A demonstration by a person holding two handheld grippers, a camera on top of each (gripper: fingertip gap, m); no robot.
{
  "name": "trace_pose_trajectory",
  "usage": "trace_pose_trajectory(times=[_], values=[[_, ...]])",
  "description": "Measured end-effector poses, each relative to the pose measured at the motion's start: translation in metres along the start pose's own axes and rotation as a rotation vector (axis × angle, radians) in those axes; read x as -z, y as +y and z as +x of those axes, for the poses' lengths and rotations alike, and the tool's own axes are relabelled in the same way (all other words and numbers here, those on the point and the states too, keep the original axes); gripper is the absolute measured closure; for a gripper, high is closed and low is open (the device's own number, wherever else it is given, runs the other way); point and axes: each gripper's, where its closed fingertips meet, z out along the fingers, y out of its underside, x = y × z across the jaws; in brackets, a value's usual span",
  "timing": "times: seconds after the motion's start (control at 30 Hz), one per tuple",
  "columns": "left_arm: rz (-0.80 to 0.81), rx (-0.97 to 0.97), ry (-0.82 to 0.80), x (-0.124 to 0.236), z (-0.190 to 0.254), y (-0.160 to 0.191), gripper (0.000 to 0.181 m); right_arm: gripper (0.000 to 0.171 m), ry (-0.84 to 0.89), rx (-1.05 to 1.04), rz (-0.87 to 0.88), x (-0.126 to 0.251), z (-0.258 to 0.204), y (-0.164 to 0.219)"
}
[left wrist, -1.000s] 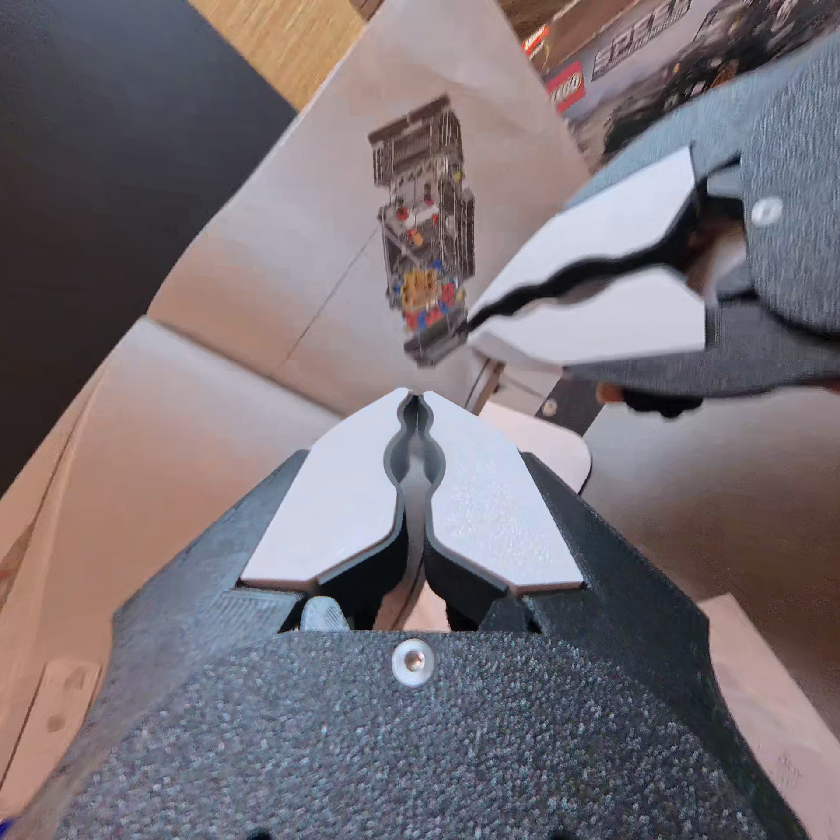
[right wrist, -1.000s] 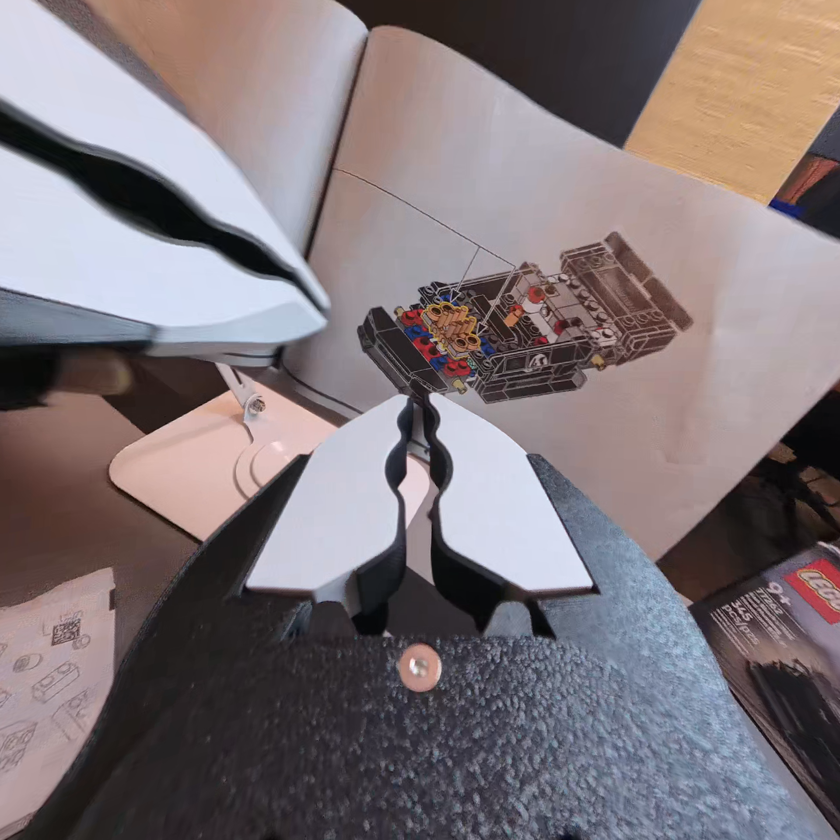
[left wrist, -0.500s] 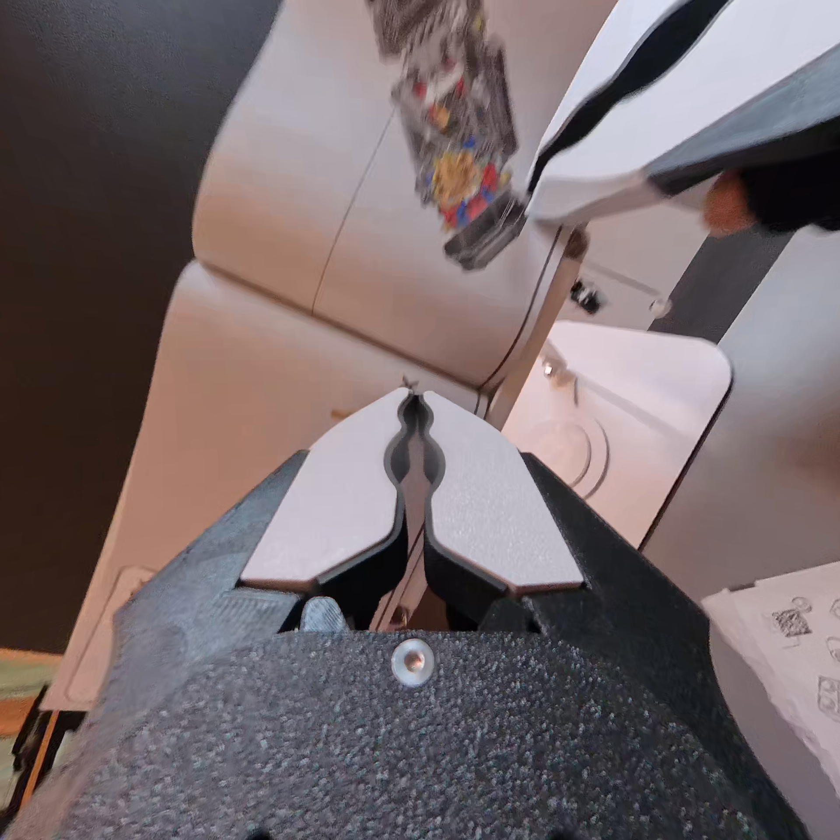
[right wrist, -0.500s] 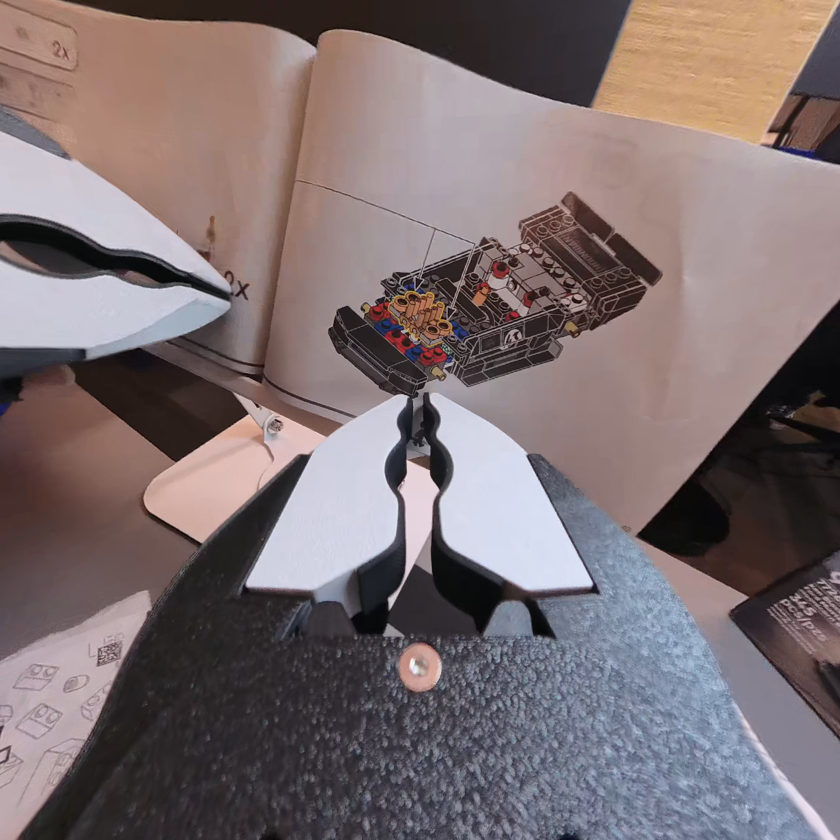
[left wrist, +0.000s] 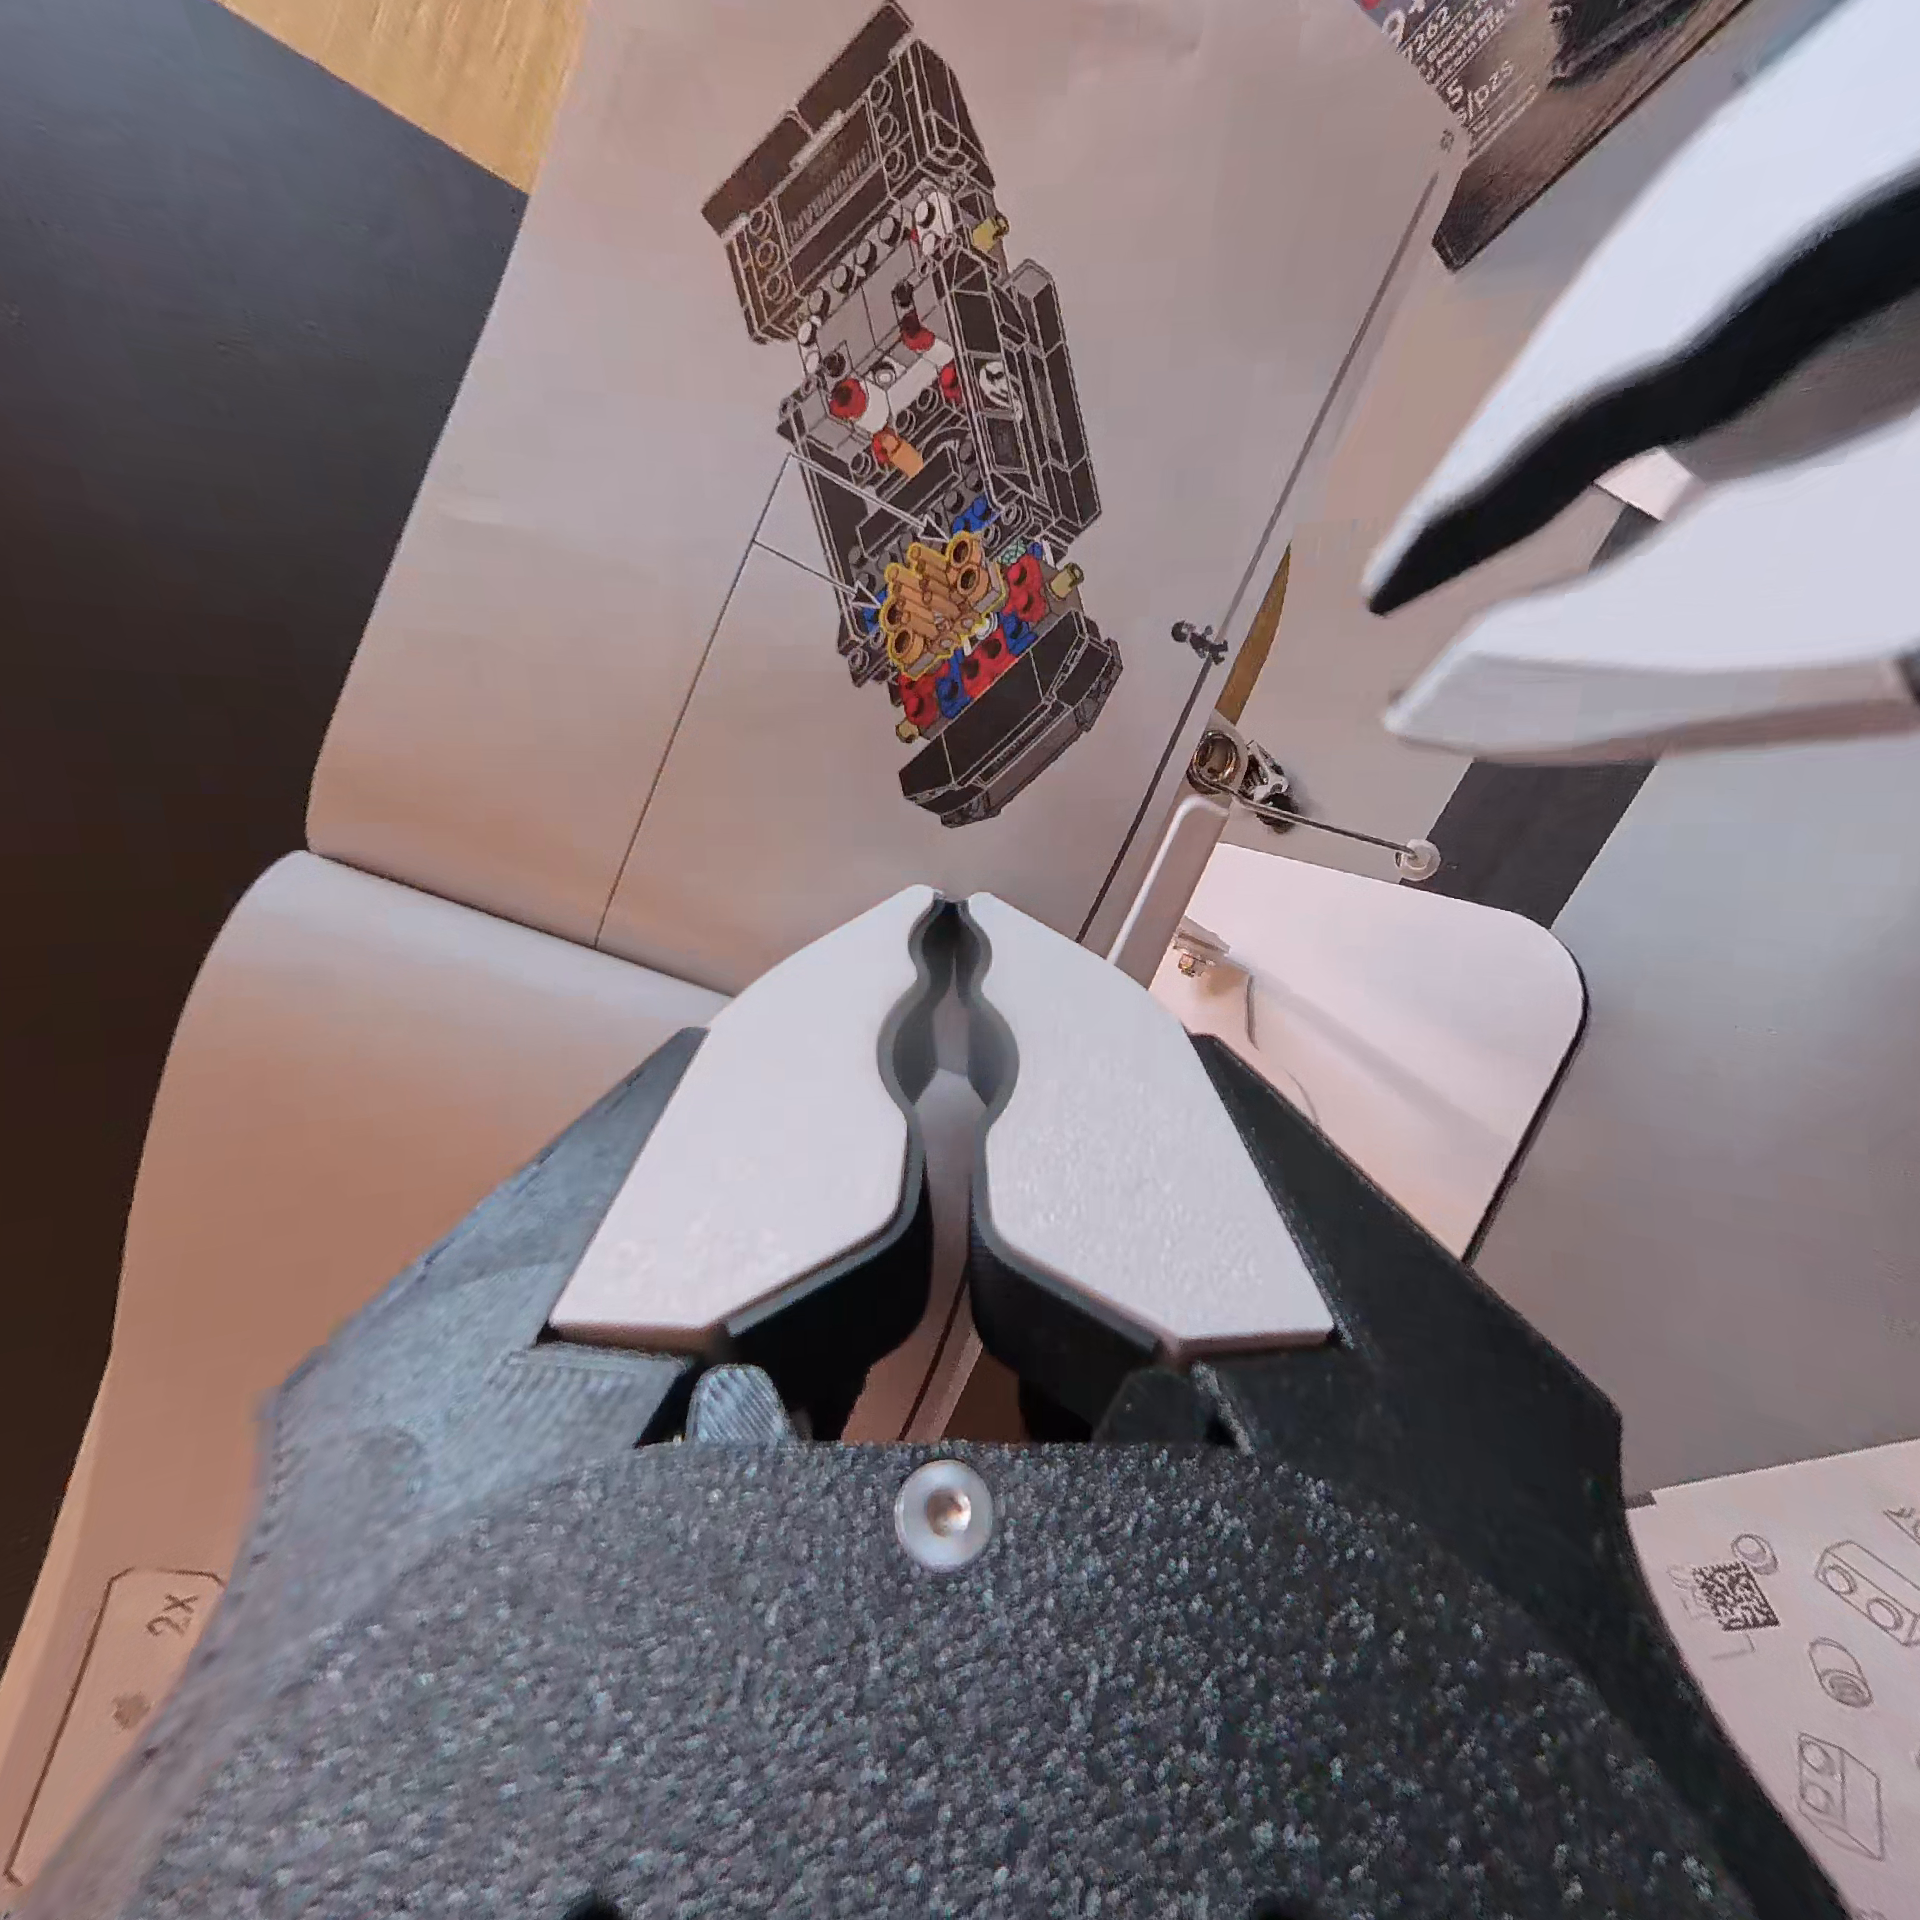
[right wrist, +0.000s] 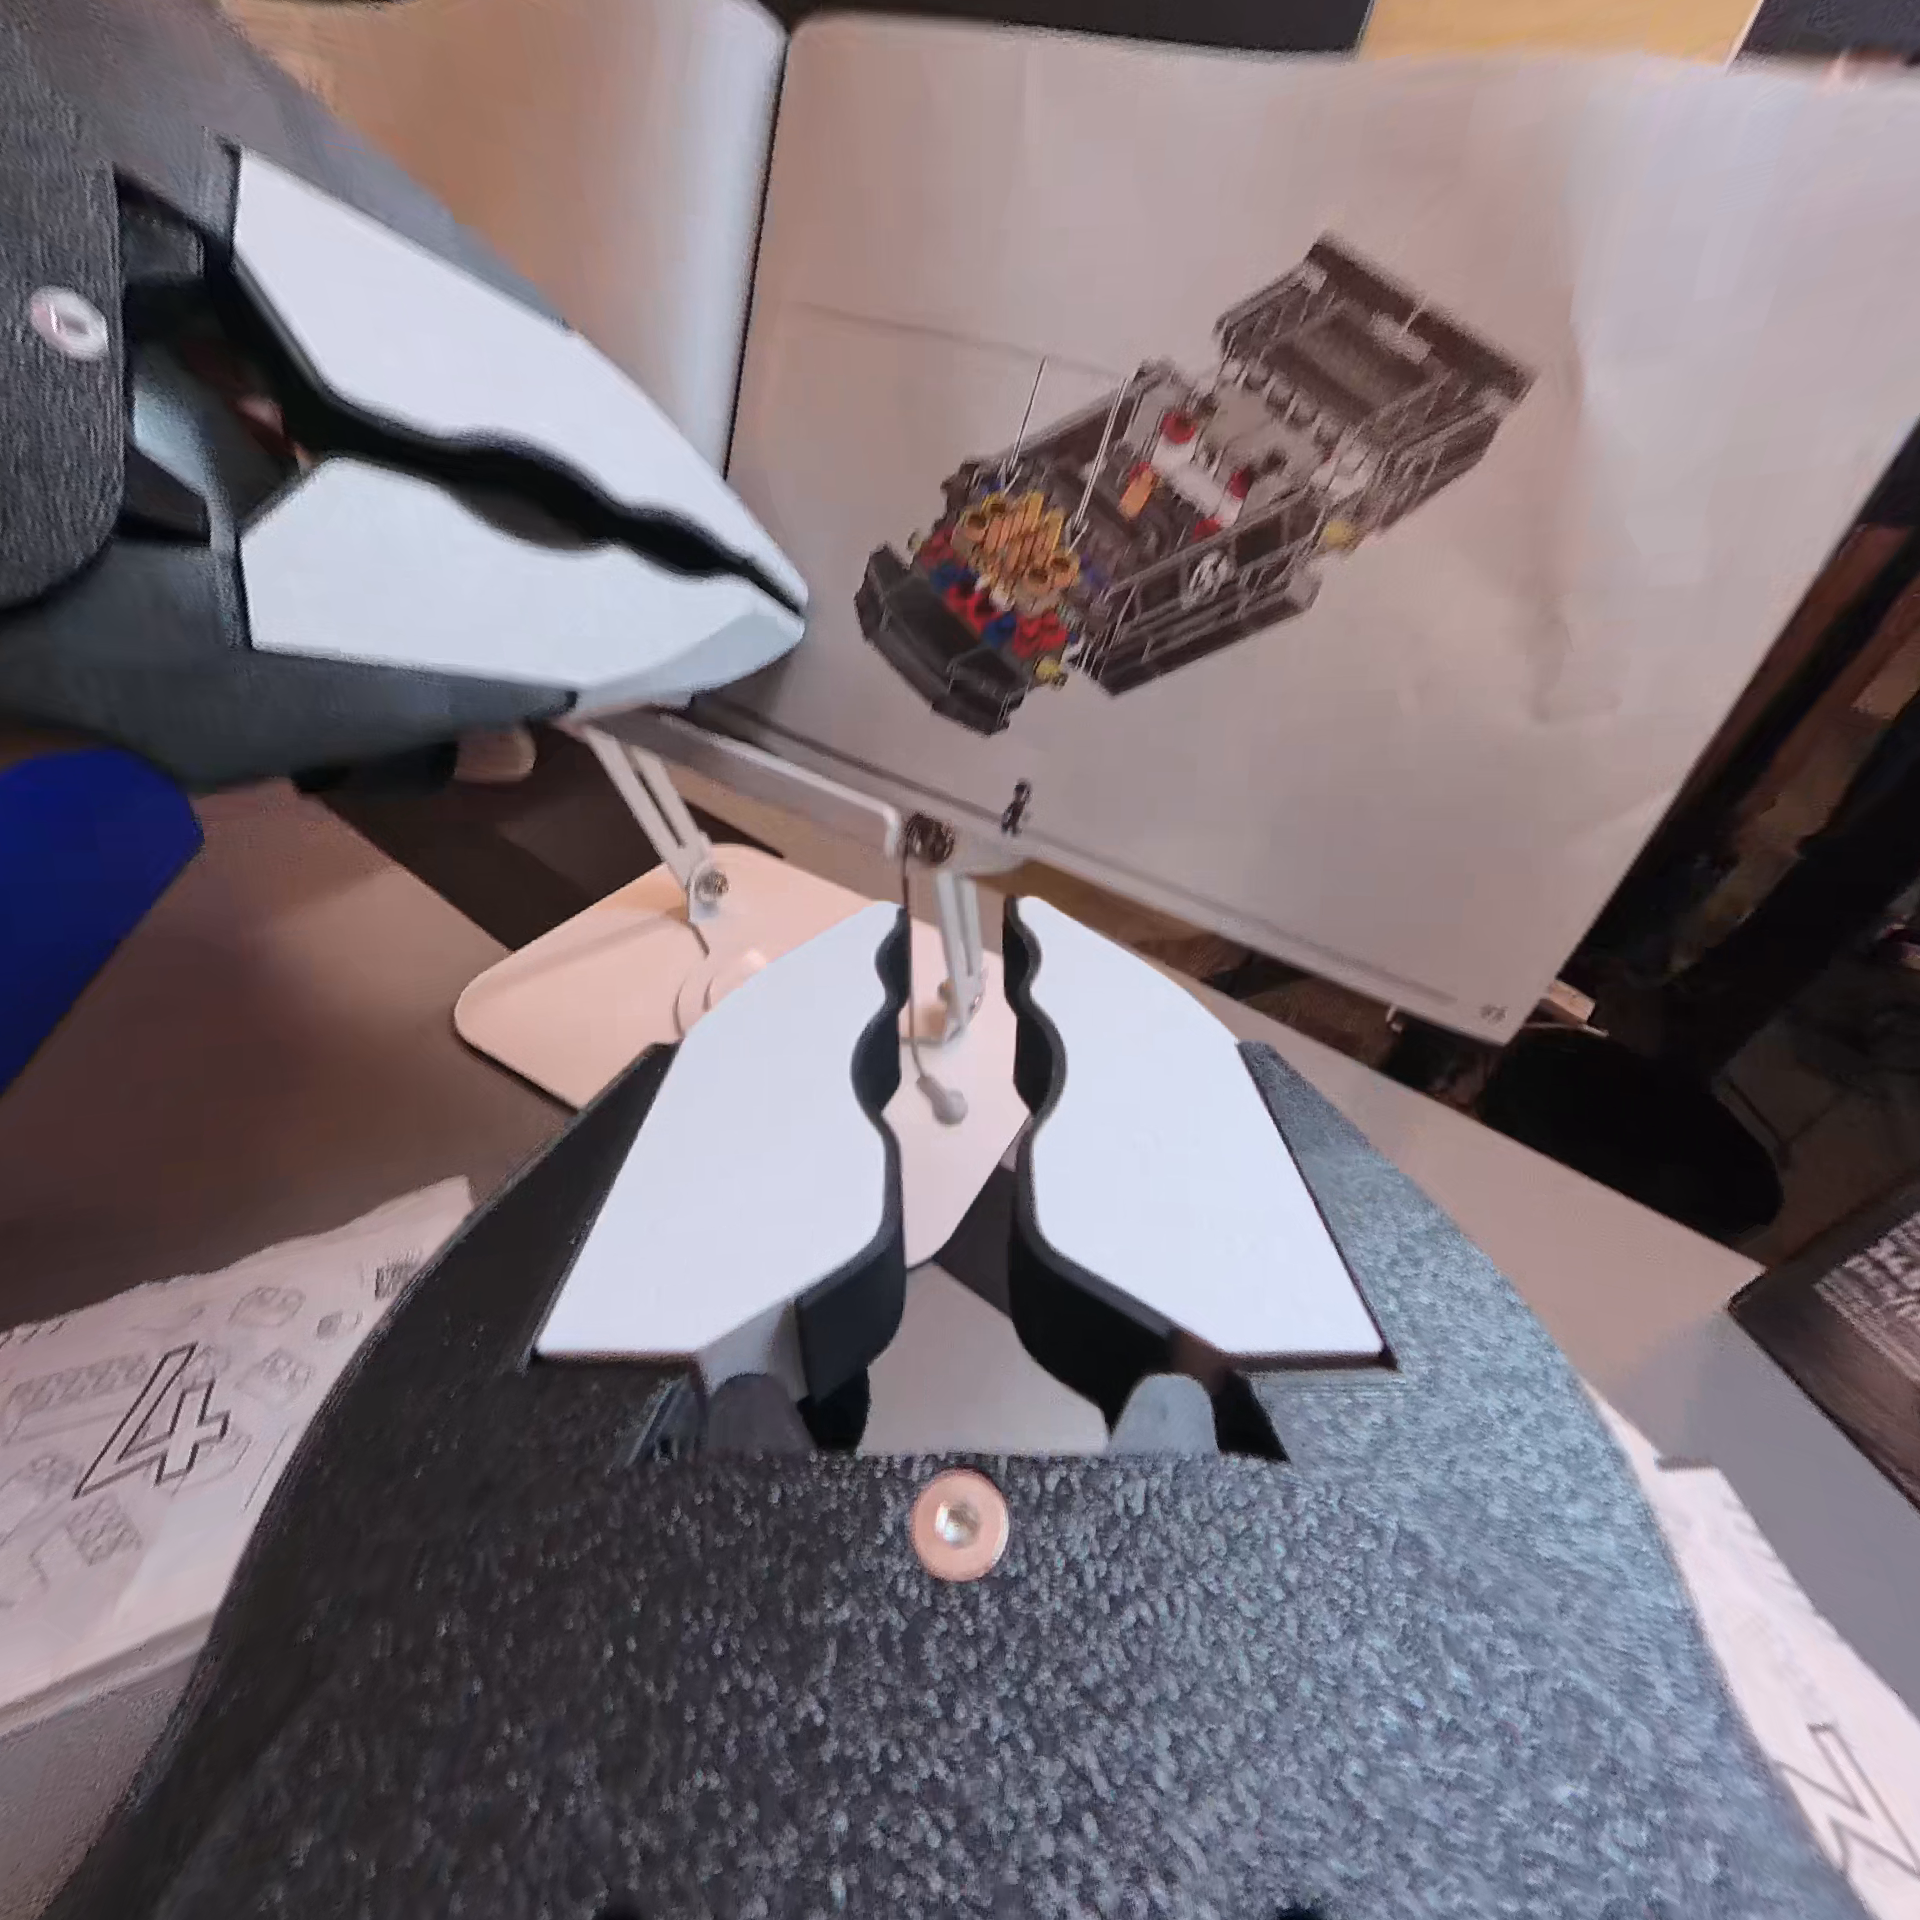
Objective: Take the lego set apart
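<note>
Left gripper point(left wrist: 948, 914) pinched closed, tips meeting, only the wavy notches behind them leaving a slit, nothing held. Right gripper point(right wrist: 956, 925) parted by a clear gap, holding nothing, with a thin white leg of the book stand point(right wrist: 582, 997) seen through that gap farther off. Both hovering above a dark table point(left wrist: 1714, 1143), aimed at an open instruction booklet point(left wrist: 644, 436) propped upright on the white stand, its flat base point(left wrist: 1403, 1039) resting on the table just past the left fingertips. On the booklet's right-hand page, a printed drawing point(right wrist: 1174, 540) of a black brick car with red, blue and tan pieces in its engine bay, thin lines pointing into that cluster. Lego set itself not made out in either view, shown only as that drawing and on the dark box point(left wrist: 1507, 114) lying beyond the booklet's outer edge. From the right wrist view, the left gripper point(right wrist: 774, 597) reaching in from the upper left, tip close to the booklet's spine, left of the drawing, not touching the paper as far as can be told. From the left wrist view, the right gripper point(left wrist: 1387, 660) entering at the upper right, blurred. A loose printed sheet point(right wrist: 156, 1455) flat on the table near the stand. A blue patch point(right wrist: 73, 883) under the left gripper, too blurred to identify.
</note>
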Motion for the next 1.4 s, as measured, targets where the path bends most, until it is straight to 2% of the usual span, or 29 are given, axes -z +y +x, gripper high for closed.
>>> trace_pose_trajectory(times=[0.17,0.27,0.3,0.4,0.47,0.6,0.73,0.8,0.87,0.93,0.97,1.03,1.1,1.13,1.17,1.2,1.3,1.37,1.4], values=[[0.006,0.008,0.001,-0.001,0.0,0.001,0.181,0.139,-0.019,0.095,-0.149,-0.012,-0.018,0.049],[0.014,0.01,0.001,-0.001,-0.001,0.001,0.181,0.133,0.034,0.181,-0.161,-0.025,-0.02,0.053],[0.014,0.01,0.003,0.0,-0.001,0.002,0.181,0.137,0.063,0.219,-0.162,-0.029,-0.019,0.052],[0.017,0.016,0.012,-0.001,-0.001,0.002,0.181,0.168,0.152,0.303,-0.172,-0.032,-0.01,0.049],[0.02,0.026,0.021,-0.001,-0.002,0.003,0.181,0.17,0.222,0.319,-0.179,-0.026,0.002,0.048],[0.029,0.048,0.029,-0.003,-0.002,0.003,0.181,0.17,0.4,0.448,-0.142,-0.002,0.032,0.023],[0.029,0.062,0.034,-0.004,-0.002,0.003,0.181,0.171,0.535,0.735,-0.08,0.012,0.034,-0.023],[0.037,0.08,0.05,-0.004,-0.002,0.003,0.181,0.171,0.526,0.853,-0.016,0.013,0.019,-0.054],[0.047,0.099,0.063,-0.004,-0.002,0.003,0.181,0.171,0.507,0.942,-0.033,0.006,0.01,-0.072],[0.055,0.124,0.081,-0.002,-0.002,0.003,0.181,0.171,0.478,0.896,-0.043,0.002,0.013,-0.079],[0.06,0.13,0.089,-0.002,-0.002,0.003,0.181,0.171,0.445,0.786,-0.062,0.003,0.019,-0.074],[0.069,0.129,0.091,-0.002,-0.002,0.003,0.181,0.169,0.343,0.419,-0.07,0.009,0.025,-0.054],[0.071,0.116,0.089,-0.002,-0.002,0.003,0.181,0.147,0.187,-0.025,-0.043,0.017,0.018,-0.025],[0.071,0.11,0.086,-0.001,-0.002,0.003,0.181,0.135,0.131,-0.163,-0.035,0.019,0.014,-0.01],[0.072,0.104,0.083,-0.001,-0.002,0.003,0.181,0.127,0.123,-0.185,-0.037,0.02,0.011,0.005],[0.072,0.096,0.08,-0.002,-0.002,0.003,0.181,0.125,0.158,-0.097,-0.055,0.019,0.011,0.018],[0.062,0.09,0.087,-0.001,-0.002,0.003,0.181,0.132,0.235,0.276,-0.12,0.003,0.006,0.036],[0.063,0.097,0.093,-0.001,-0.002,0.003,0.181,0.134,0.278,0.43,-0.133,-0.014,0.011,0.033],[0.064,0.1,0.095,-0.001,-0.002,0.003,0.181,0.141,0.297,0.49,-0.147,-0.022,0.015,0.031]])
